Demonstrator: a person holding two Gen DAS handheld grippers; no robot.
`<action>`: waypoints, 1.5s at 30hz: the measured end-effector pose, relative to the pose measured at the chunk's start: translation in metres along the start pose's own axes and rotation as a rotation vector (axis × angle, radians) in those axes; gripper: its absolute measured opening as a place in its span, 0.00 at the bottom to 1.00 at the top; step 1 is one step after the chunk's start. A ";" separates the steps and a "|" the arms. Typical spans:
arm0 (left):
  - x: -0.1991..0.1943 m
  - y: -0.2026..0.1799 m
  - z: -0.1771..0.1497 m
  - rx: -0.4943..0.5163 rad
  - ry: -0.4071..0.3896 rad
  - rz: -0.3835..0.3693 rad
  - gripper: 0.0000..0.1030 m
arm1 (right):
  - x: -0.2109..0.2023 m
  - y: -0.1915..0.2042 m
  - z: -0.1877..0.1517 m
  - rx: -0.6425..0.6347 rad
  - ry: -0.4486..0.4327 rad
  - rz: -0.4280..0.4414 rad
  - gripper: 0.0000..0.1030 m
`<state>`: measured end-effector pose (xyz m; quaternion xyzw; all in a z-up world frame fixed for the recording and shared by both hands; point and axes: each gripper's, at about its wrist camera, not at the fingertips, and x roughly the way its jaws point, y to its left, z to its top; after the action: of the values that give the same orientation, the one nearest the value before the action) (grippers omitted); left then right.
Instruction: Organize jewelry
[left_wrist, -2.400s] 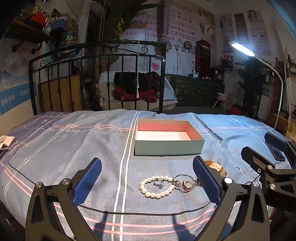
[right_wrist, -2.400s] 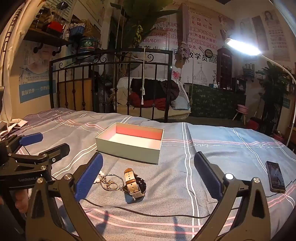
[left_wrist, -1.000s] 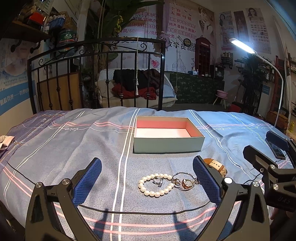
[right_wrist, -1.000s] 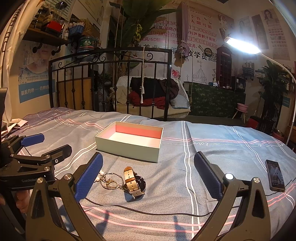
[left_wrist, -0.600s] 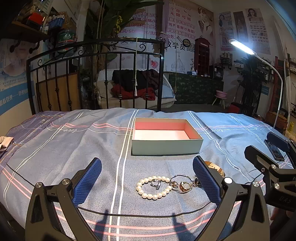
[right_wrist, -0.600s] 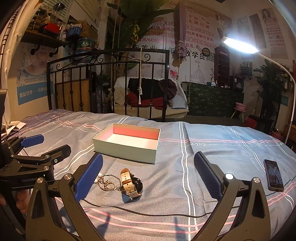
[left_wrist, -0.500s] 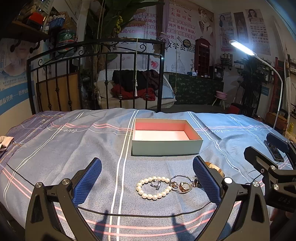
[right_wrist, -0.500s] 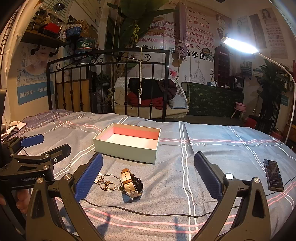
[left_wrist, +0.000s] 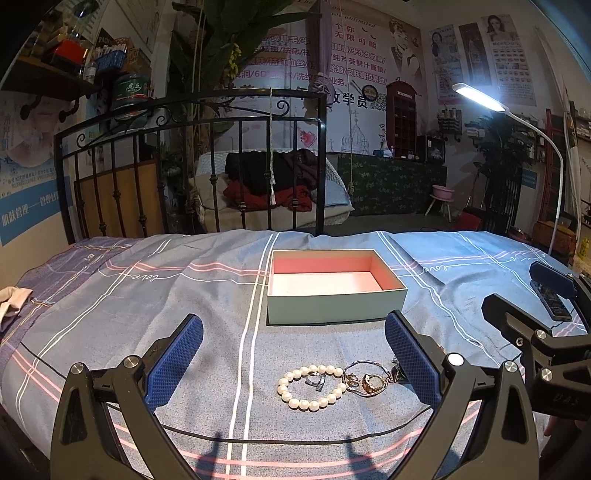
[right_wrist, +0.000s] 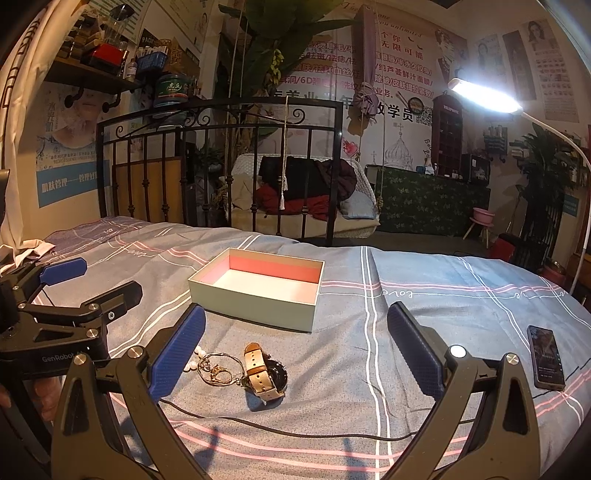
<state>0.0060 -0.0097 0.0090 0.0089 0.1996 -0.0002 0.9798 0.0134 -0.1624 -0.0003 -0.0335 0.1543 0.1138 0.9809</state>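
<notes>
Jewelry, lower centre of frame, none boxed: one pearl bracelet (left_wrist: 312, 387), one silver ring (left_wrist: 317, 380), one bangle (left_wrist: 364, 376), one wristwatch (right_wrist: 264, 373) before one empty gift box (left_wrist: 334, 286) (views barely shifted, no pick begun); left gripper (left_wrist: 293, 360) and right gripper (right_wrist: 295, 349) both spread wide, holding nothing.

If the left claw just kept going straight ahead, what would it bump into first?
Probably the pearl bracelet lying between the open left gripper's fingers, then the pink-lined box behind it; depth is hard to judge.
</notes>
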 end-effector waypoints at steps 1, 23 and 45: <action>0.000 0.000 0.000 0.000 0.004 -0.006 0.94 | 0.001 0.001 0.001 -0.003 0.003 0.002 0.94; 0.018 0.014 0.008 -0.058 0.055 -0.035 0.94 | 0.025 0.001 0.012 -0.030 0.050 0.029 0.94; 0.084 0.023 -0.034 0.019 0.479 -0.110 0.89 | 0.065 -0.010 -0.038 0.016 0.333 0.146 0.68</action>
<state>0.0699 0.0138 -0.0545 0.0072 0.4266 -0.0534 0.9028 0.0648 -0.1622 -0.0566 -0.0329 0.3174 0.1763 0.9312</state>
